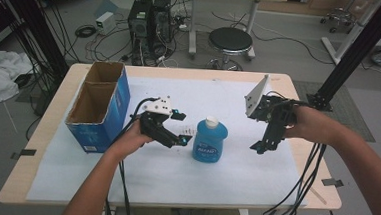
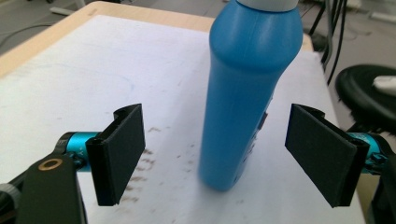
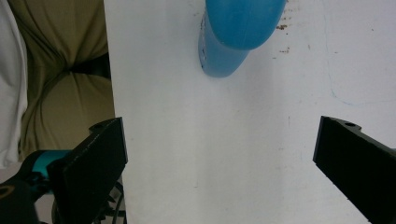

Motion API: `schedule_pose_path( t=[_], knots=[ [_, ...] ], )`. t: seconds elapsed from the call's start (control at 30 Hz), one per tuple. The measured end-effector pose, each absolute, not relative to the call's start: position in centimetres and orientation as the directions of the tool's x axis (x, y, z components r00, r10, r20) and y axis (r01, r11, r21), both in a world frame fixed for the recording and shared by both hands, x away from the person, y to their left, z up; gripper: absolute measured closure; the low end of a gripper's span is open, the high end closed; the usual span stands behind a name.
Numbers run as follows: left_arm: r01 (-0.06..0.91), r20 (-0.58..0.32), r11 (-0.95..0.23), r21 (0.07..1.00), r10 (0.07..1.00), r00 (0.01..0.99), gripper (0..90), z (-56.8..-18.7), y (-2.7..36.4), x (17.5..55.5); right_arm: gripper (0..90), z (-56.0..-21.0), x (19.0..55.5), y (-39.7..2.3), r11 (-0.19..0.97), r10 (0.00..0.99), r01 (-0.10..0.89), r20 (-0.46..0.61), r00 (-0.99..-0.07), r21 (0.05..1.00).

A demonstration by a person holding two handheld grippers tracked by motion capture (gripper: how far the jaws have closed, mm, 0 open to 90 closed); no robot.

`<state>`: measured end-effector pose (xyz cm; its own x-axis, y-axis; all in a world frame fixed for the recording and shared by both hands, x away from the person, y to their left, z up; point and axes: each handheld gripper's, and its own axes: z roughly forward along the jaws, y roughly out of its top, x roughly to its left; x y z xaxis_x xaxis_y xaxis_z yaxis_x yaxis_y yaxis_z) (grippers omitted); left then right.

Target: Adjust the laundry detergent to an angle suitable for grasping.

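Observation:
A blue bottle (image 1: 210, 141) with a white cap stands upright on the white sheet (image 1: 174, 181) at the table's middle. My left gripper (image 1: 179, 139) is open just left of it. In the left gripper view the bottle (image 2: 247, 93) stands between and a little beyond the two black pads (image 2: 123, 149), touching neither. My right gripper (image 1: 262, 146) hangs open to the bottle's right, tilted down over the sheet, with nothing between its jaws. In the right gripper view the bottle (image 3: 233, 37) sits farther off at the top.
An open blue cardboard box (image 1: 98, 107) with two compartments stands at the table's left side. Cables trail from both grippers over the front edge (image 1: 172, 206). Beyond the table are a black stool (image 1: 230, 42), computer towers (image 1: 148, 22) and black frame posts.

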<state>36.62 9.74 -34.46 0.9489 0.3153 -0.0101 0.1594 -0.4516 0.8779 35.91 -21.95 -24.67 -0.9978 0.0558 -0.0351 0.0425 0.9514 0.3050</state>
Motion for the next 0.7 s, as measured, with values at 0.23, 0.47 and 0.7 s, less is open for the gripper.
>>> schedule_pose_path(
  t=[0.23,0.47,0.7],
  knots=[
    [0.164,0.019,-0.526,0.835,0.325,0.946,20.1,-31.3,10.3,37.4,1.9,-24.6,35.9,-22.2,0.950,0.060,0.046,-0.037,-0.998,0.308],
    [0.210,0.035,-0.628,0.749,0.354,0.935,1.6,-29.8,10.1,38.5,1.9,-24.6,35.9,-22.3,0.950,0.057,0.042,-0.038,-0.998,0.310],
    [0.231,0.059,-0.698,0.677,0.365,0.929,1.6,-29.3,10.5,38.9,1.9,-24.6,35.9,-22.3,0.949,0.056,0.041,-0.038,-0.998,0.312]
  ],
)
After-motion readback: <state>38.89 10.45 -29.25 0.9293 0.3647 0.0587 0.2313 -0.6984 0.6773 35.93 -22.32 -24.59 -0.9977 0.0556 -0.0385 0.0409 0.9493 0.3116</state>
